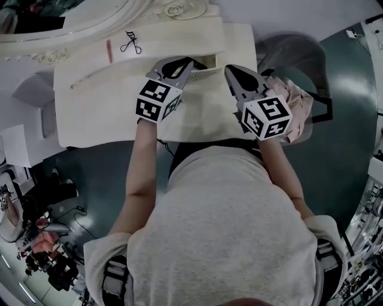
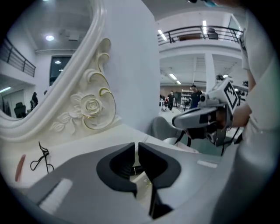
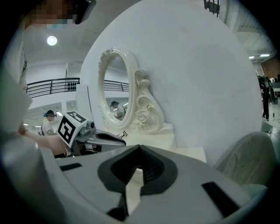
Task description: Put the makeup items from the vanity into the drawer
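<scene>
Left gripper (image 2: 136, 151) is pinched shut with nothing I can see in it, right gripper (image 3: 139, 151) closed and empty too. Eyelash curler (image 1: 130, 43) and 1 pink stick (image 1: 109, 50) lie side by side on the vanity (image 1: 102, 113), left of both grippers.

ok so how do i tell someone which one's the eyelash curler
Start at the white vanity top, then go to its back left, in front of the carved mirror frame. There the eyelash curler is the black, scissor-handled wire one, right of the straight reddish stick.
</scene>
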`<state>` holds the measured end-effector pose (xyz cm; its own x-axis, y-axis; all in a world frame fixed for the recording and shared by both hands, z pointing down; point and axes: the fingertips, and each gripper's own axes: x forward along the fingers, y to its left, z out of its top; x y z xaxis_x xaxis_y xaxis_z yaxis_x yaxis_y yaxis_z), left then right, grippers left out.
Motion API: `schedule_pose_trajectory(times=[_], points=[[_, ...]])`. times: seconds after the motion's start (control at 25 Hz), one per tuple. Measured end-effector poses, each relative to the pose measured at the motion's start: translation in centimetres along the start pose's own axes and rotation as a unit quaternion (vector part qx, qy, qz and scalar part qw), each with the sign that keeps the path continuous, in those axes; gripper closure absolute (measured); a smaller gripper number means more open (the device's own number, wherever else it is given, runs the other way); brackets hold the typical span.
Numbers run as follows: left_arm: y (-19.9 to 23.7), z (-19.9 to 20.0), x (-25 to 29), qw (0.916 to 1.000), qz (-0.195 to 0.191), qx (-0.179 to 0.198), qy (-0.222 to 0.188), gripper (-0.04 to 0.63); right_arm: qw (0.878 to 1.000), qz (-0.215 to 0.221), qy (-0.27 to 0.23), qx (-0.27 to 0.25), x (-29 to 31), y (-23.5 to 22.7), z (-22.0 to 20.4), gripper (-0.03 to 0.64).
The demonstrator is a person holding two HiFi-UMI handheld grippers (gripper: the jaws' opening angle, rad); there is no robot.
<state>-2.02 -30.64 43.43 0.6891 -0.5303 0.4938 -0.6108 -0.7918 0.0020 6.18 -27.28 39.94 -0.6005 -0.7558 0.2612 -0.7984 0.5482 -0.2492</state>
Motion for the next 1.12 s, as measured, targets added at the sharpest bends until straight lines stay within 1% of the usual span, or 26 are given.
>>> schedule_pose_trajectory(times=[0.12,0.24,0.32,0.44,0.56,0.64,0.8,0.88,1.0,1.12], points=[[0.1,1.6,-1.7,0.9966,0.022,-0.057,-0.056,0.584,1.0,0.005,-0.003,-0.02,-0.3,0.6,1.1,0.609],[-0.5,2.6,-3.2,0.9882,0.037,-0.104,-0.106,0.584,0.999,0.016,-0.006,-0.043,-0.5,1.5,2.1,0.609],[-1.5,3.0,-4.0,0.9853,0.04,-0.113,-0.121,0.584,0.998,0.019,-0.012,-0.051,-0.7,2.2,2.8,0.609],[-2.9,3.4,-5.0,0.9834,0.045,-0.114,-0.134,0.584,0.998,0.025,-0.02,-0.062,-1.1,3.4,3.5,0.609],[-3.6,4.1,-5.9,0.9785,0.056,-0.125,-0.154,0.584,0.997,0.033,-0.021,-0.07,-1.4,4.4,3.7,0.609],[-3.9,4.2,-6.3,0.9768,0.067,-0.132,-0.155,0.586,0.997,0.037,-0.018,-0.072,-1.7,4.9,3.5,0.609],[-4.6,3.5,-7.0,0.9752,0.086,-0.141,-0.147,0.586,0.996,0.039,-0.017,-0.074,-2.2,5.7,3.3,0.609],[-5.0,3.2,-7.2,0.9758,0.085,-0.141,-0.144,0.586,0.996,0.039,-0.018,-0.076,-2.5,6.1,3.5,0.609],[-5.8,2.6,-7.2,0.9767,0.075,-0.145,-0.139,0.586,0.996,0.041,-0.016,-0.079,-2.7,6.5,3.3,0.609],[-6.1,2.2,-7.3,0.9767,0.081,-0.146,-0.134,0.586,0.996,0.045,-0.013,-0.079,-2.8,6.8,3.1,0.609]])
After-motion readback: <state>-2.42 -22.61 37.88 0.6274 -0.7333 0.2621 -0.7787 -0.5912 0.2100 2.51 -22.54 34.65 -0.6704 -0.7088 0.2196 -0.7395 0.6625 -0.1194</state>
